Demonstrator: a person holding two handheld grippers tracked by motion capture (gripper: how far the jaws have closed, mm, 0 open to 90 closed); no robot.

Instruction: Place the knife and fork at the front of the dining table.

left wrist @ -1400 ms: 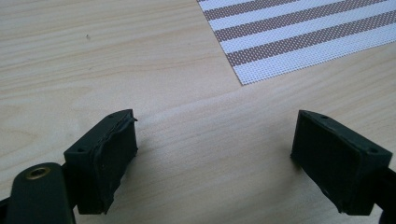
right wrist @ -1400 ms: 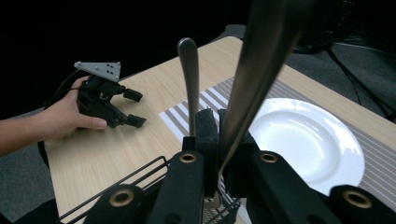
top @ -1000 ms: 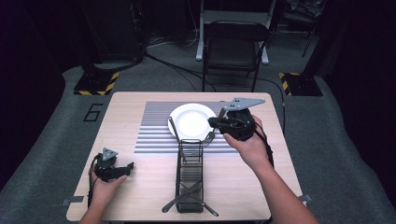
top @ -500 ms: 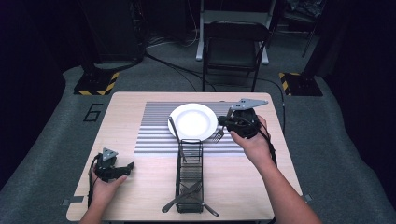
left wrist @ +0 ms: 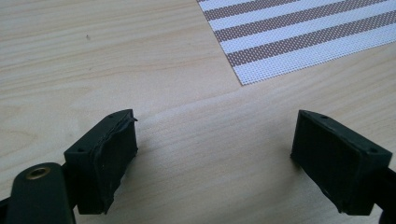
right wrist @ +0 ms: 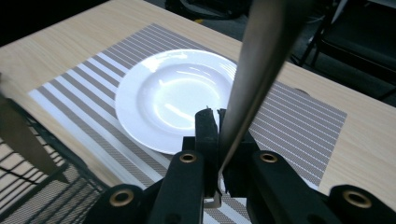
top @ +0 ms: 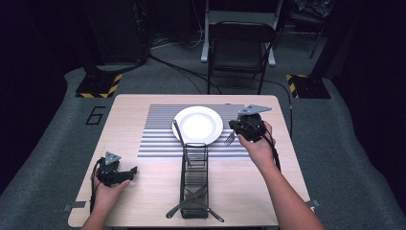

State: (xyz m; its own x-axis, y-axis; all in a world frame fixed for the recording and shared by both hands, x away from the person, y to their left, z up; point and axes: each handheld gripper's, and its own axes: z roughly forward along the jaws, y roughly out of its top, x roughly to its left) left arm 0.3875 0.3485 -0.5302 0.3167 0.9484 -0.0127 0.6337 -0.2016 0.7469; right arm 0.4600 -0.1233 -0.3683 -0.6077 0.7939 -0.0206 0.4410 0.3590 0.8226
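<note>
A large dark numeral "6" (top: 97, 115) is printed on the grey floor mat just off the left edge of the pale wooden tabletop (top: 139, 206), the one piece of writing that can be read; at the near-left corner the left tongs (top: 125, 173) rest low on the wood in the person's left hand (top: 109, 188), released, their black pads (left wrist: 112, 156) standing wide apart over bare wood with a corner of the brown-and-white striped woven placemat (left wrist: 299, 35) just beyond; in the high view that placemat (top: 158, 136) lies across the middle of the tabletop; the round white ceramic plate (top: 197, 124) sits on it, with a dark-handled utensil (top: 178, 132) leaning across the plate's left rim; a long black wire cutlery basket (top: 195, 179) stands near the front edge, its far end at the placemat's near edge, with crossed metal utensils (top: 191, 207) lying in its near end; to the right of the plate the right tongs (top: 233, 132), in the person's right hand (top: 256, 146), are clenched on a silver metal fork (top: 230, 139), whose tines hang over the placemat's right part just beside the plate; in the right gripper view the fork's handle (right wrist: 264, 65) rises steeply from between the pressed pads, with the plate (right wrist: 173, 98) just beyond
</note>
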